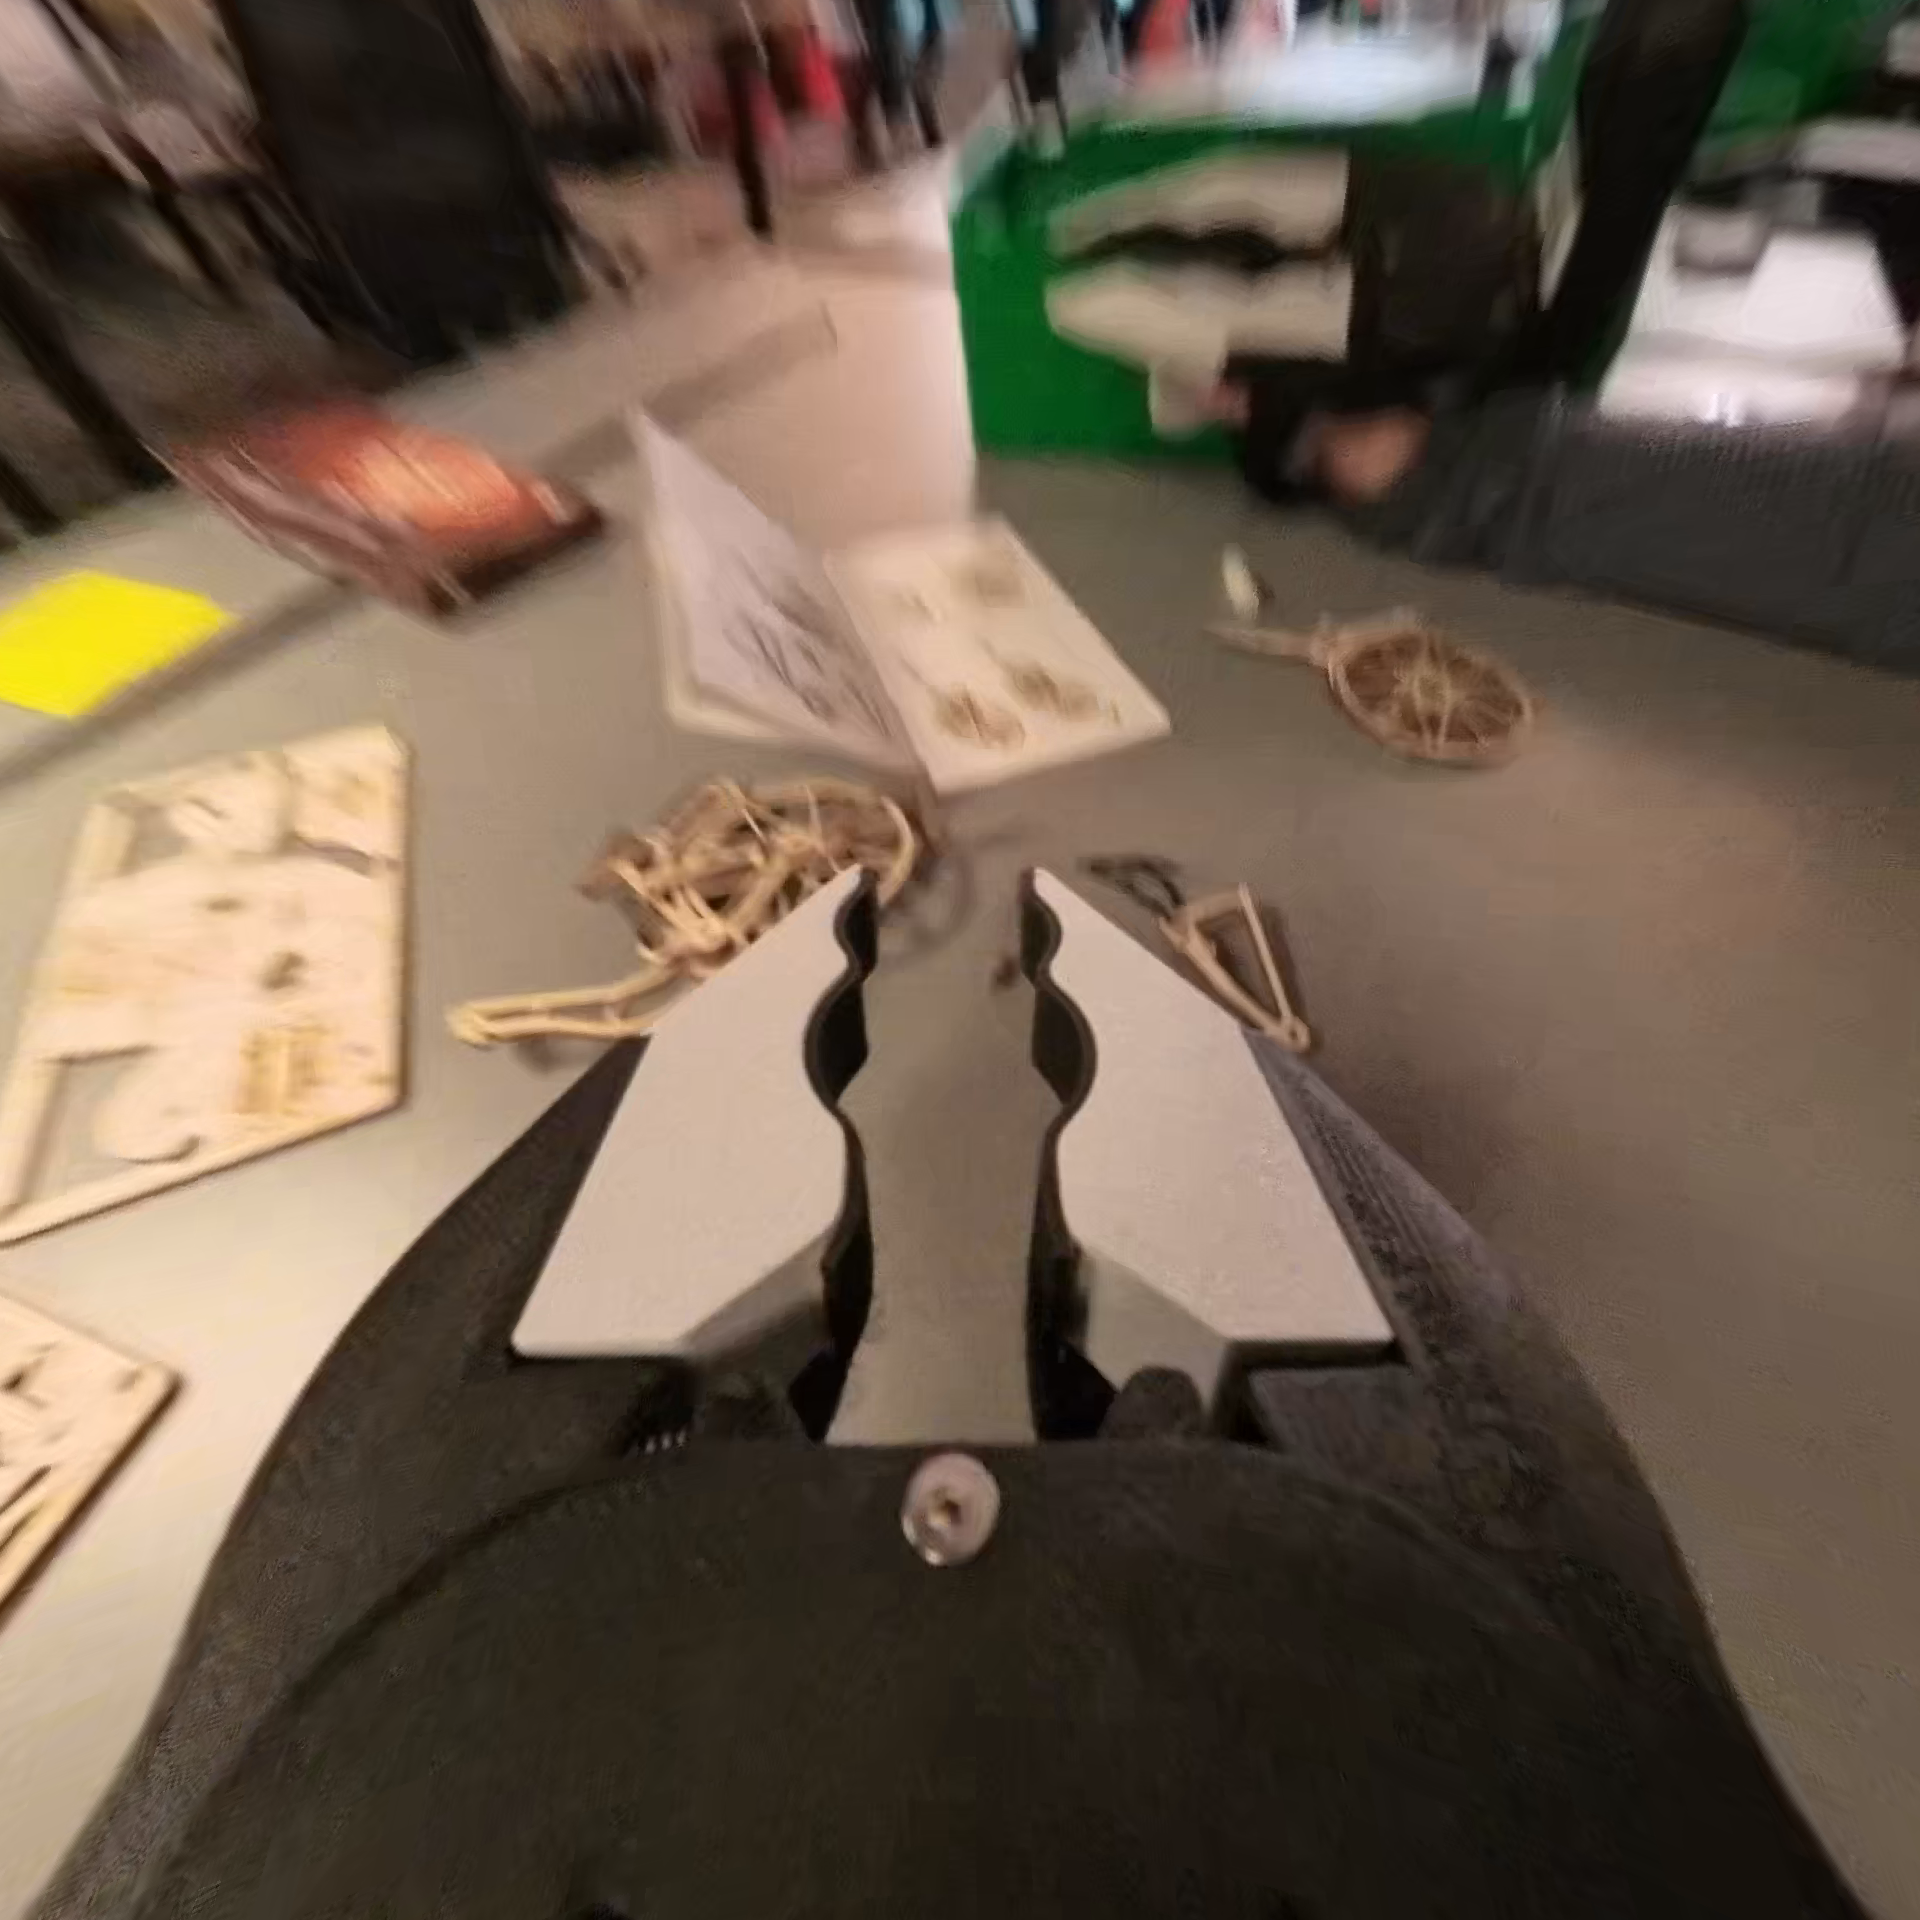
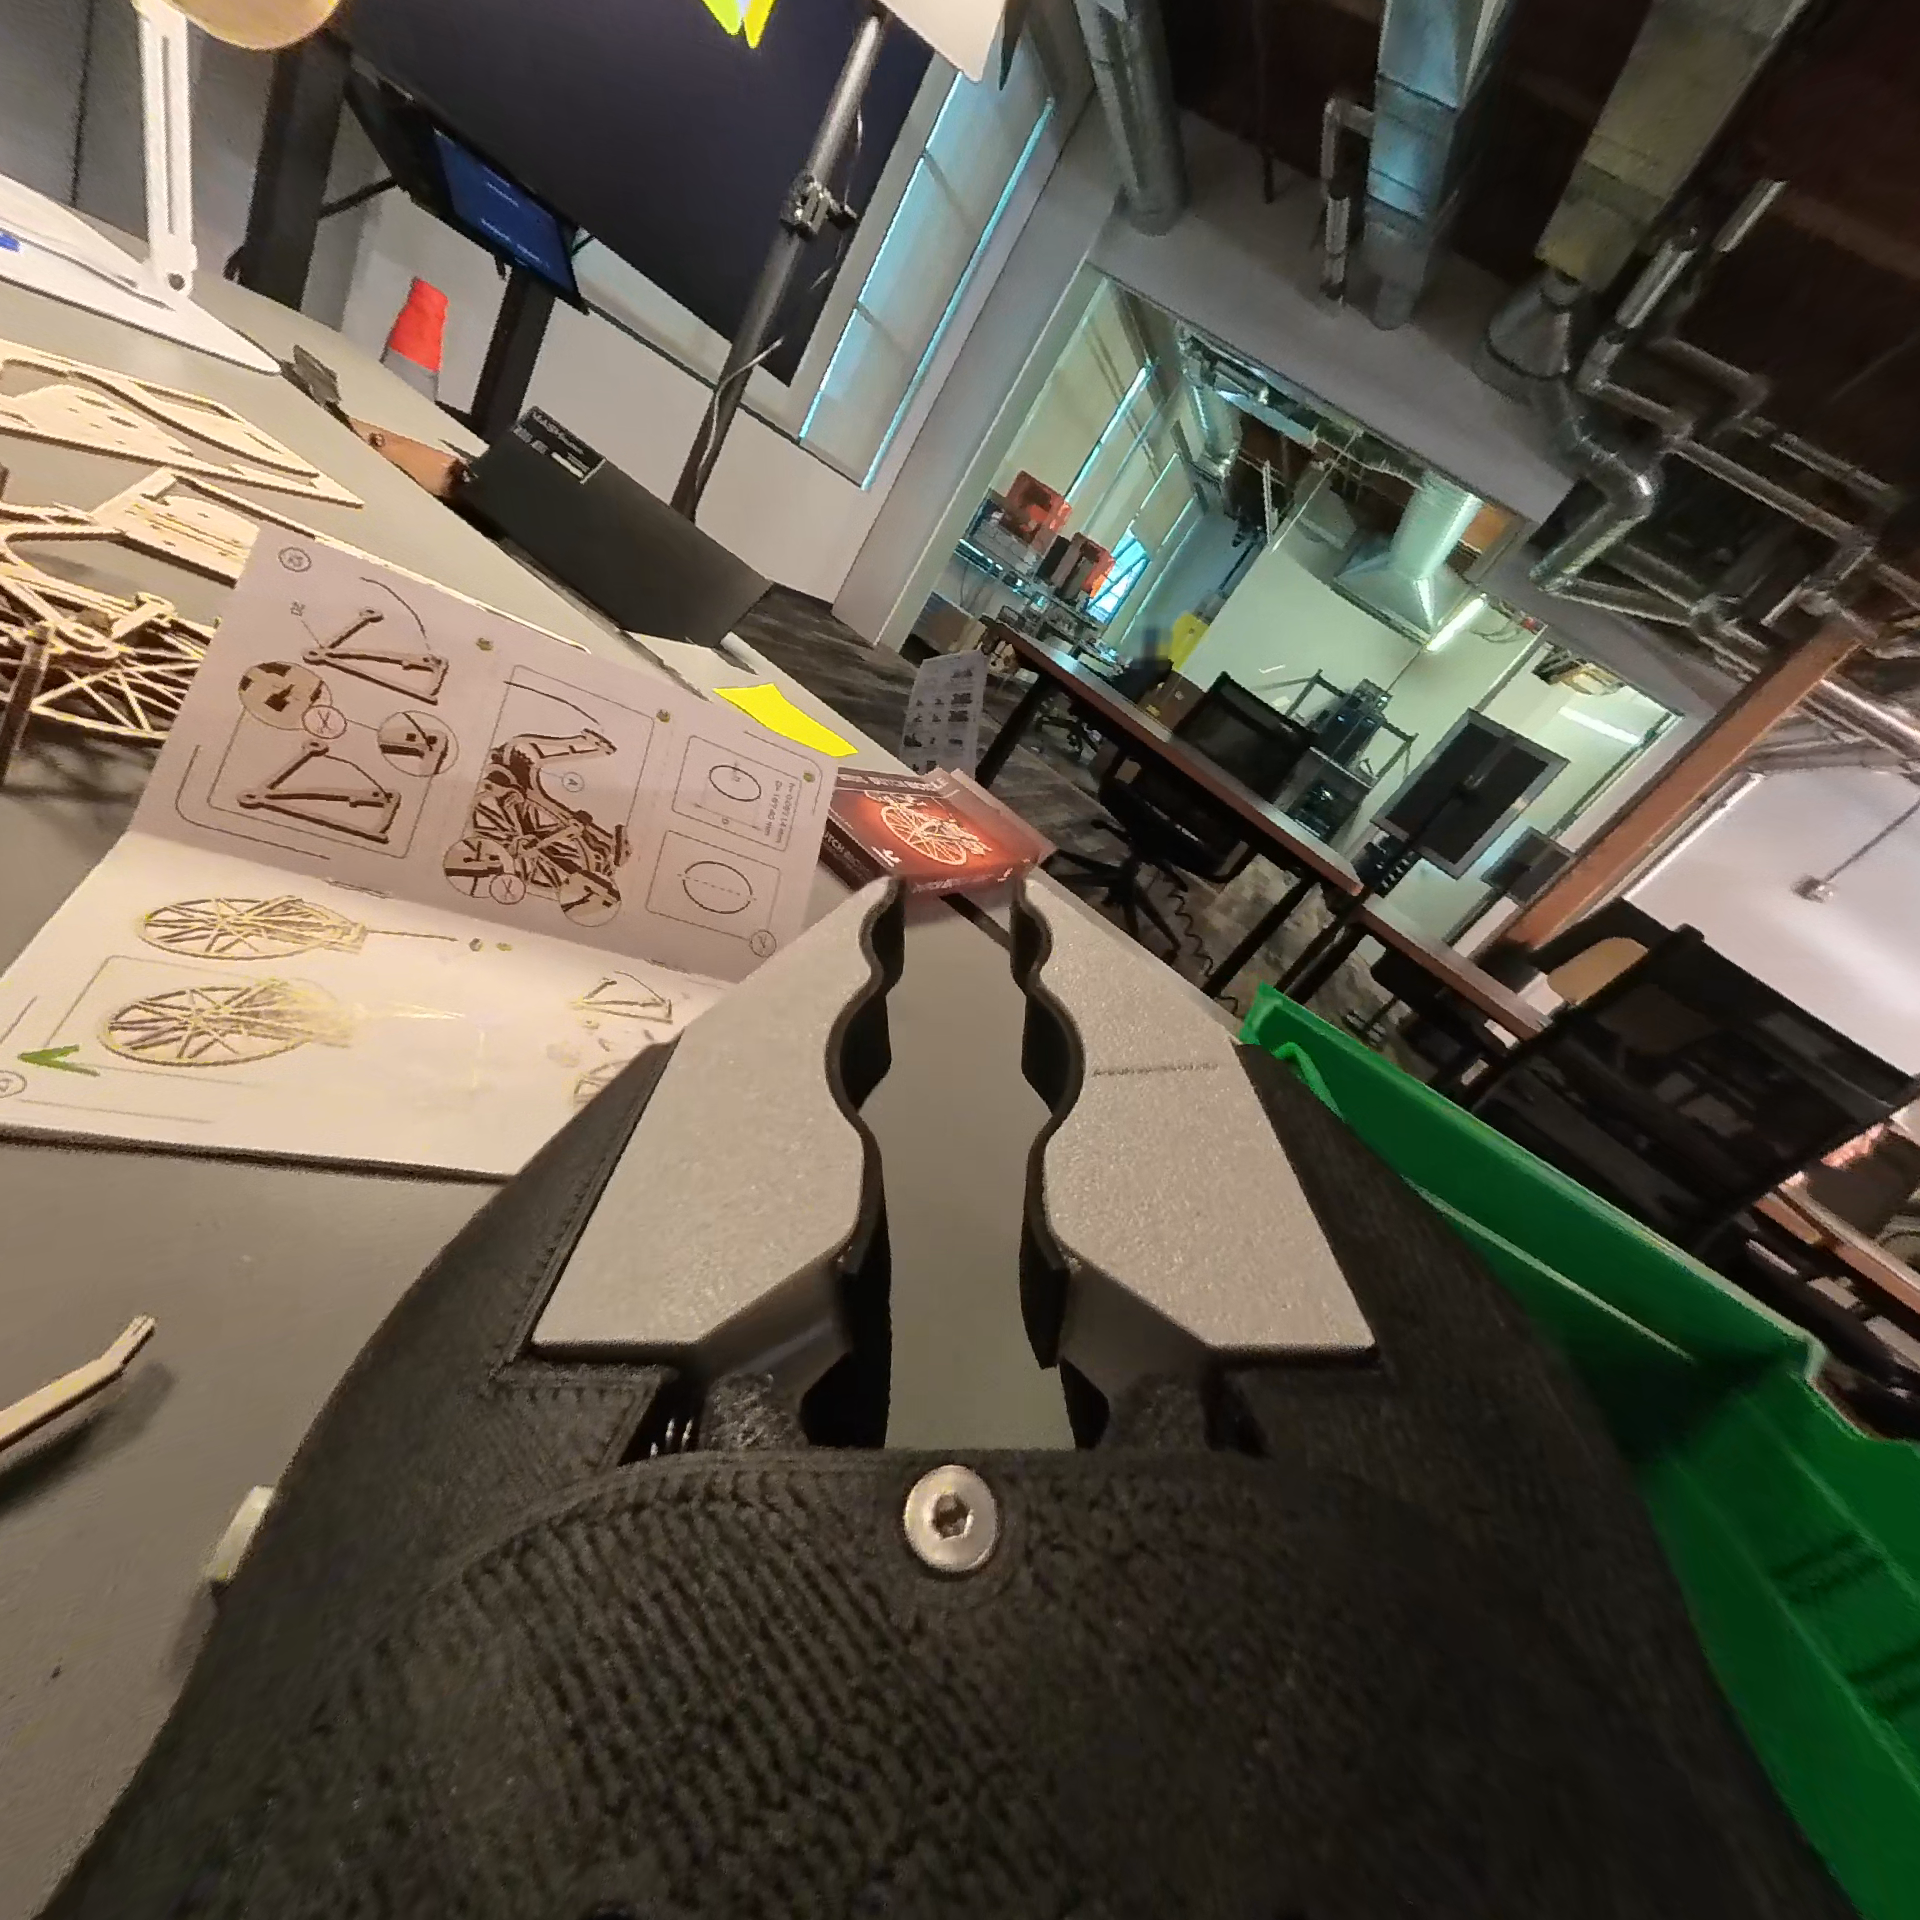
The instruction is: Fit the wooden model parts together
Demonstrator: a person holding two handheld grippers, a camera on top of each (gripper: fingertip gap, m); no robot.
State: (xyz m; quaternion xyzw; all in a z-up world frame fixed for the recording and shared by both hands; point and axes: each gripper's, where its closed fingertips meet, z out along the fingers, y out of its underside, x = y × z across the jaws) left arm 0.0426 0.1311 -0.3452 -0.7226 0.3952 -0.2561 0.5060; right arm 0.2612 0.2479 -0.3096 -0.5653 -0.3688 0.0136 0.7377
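Observation:
The left wrist view is blurred by motion. My left gripper (image 1: pixel 948 883) is open and empty above the grey table (image 1: pixel 1455 987). Just ahead of its tips lies a partly built wooden frame with a wheel (image 1: pixel 748 862). A small wooden triangle part (image 1: pixel 1242 961) lies to the right of the tips. A second wooden wheel with a stem (image 1: pixel 1429 691) lies farther right. My right gripper (image 2: pixel 956 899) is open and empty, low over the table (image 2: pixel 260 1299), pointing at the far edge. The wooden assembly (image 2: pixel 73 634) shows at the left in that view.
An open instruction booklet (image 1: pixel 883 644) (image 2: pixel 447 831) lies mid-table. Laser-cut wooden sheets (image 1: pixel 218 956) (image 2: pixel 156 426) lie at the left. A red-brown kit box (image 1: pixel 384 499) (image 2: pixel 935 826), a yellow note (image 1: pixel 99 639) and a green bin (image 2: pixel 1621 1351) (image 1: pixel 1039 312) are nearby. A loose wooden strip (image 2: pixel 73 1392) lies near the right gripper.

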